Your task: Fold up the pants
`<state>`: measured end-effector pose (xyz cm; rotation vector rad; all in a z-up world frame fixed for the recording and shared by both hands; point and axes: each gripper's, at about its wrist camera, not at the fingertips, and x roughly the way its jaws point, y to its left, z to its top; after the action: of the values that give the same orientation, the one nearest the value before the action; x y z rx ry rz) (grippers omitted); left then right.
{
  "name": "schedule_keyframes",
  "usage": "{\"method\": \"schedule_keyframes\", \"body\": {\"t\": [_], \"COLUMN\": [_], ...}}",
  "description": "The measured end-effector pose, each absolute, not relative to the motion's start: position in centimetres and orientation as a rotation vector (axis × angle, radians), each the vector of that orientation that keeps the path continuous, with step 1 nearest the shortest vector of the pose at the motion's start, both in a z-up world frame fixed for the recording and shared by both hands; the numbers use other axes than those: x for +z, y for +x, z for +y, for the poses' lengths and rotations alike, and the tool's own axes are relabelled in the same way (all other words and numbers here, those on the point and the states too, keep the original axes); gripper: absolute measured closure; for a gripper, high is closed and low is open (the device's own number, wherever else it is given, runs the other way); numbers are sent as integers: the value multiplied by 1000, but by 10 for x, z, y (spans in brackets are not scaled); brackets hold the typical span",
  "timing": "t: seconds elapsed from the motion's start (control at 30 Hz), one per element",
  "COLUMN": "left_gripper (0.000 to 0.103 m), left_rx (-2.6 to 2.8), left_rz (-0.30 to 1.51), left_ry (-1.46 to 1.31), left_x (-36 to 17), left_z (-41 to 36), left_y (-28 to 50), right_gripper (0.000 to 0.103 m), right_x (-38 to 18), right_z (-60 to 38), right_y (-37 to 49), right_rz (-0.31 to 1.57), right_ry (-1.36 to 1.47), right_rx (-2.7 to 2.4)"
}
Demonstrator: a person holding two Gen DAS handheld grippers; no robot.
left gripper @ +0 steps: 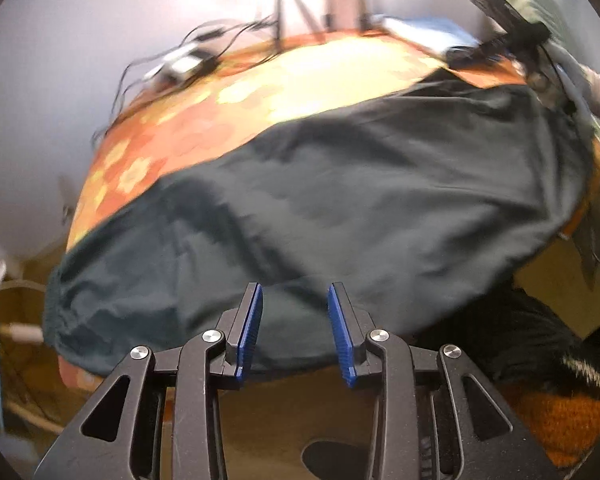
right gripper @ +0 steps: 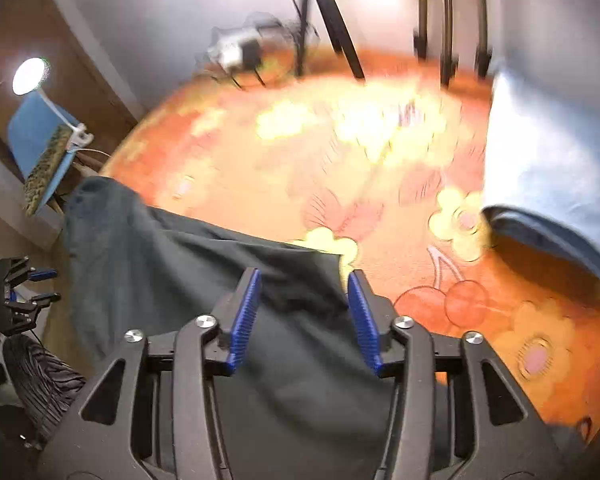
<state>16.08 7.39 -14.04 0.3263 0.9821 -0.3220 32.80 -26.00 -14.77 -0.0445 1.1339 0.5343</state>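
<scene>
Parted left tool (left gripper: 295,296) above pants (left gripper: 320,200) hem

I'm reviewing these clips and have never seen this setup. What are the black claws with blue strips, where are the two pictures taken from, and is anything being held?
Each claw is a hand-held two-finger gripper with its own camera looking along its fingers. One view shows the left gripper, the other the right gripper. Dark pants lie spread on a table with an orange flowered cloth; a light blue garment sits at the right. Both grippers stand open above the pants, holding nothing. The left gripper also appears at the right view's left edge.
</scene>
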Motion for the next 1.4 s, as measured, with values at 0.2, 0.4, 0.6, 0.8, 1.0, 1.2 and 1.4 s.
{"method": "schedule_keyframes", "body": {"t": [0.2, 0.4, 0.6, 0.8, 1.0, 1.2, 1.4], "left_gripper": [71, 70, 68, 66, 62, 57, 57], "left_rx": [-229, -227, -211, -111, 74, 174, 236], "left_rz": [1021, 1029, 1010, 959, 925, 922, 919], "left_ry": [279, 282, 231, 172, 58, -129, -228], "left_x": [-165, -174, -171, -159, -157, -164, -173], "left_z": [101, 104, 115, 154, 227, 294, 324], "left_y": [180, 186, 184, 179, 186, 200, 195], "right_gripper": [72, 98, 96, 67, 67, 67, 67], "right_x": [-172, -150, -163, -139, -111, -115, -153], "right_z": [-247, -233, -225, -215, -168, -84, -6], "right_y": [334, 330, 348, 329, 298, 255, 202], "right_rz": [1171, 1044, 1137, 1044, 986, 996, 1056], "right_ry": [-44, -135, -221, -259, -270, -325, -442], "right_rx": [585, 492, 440, 412, 551, 795, 986]}}
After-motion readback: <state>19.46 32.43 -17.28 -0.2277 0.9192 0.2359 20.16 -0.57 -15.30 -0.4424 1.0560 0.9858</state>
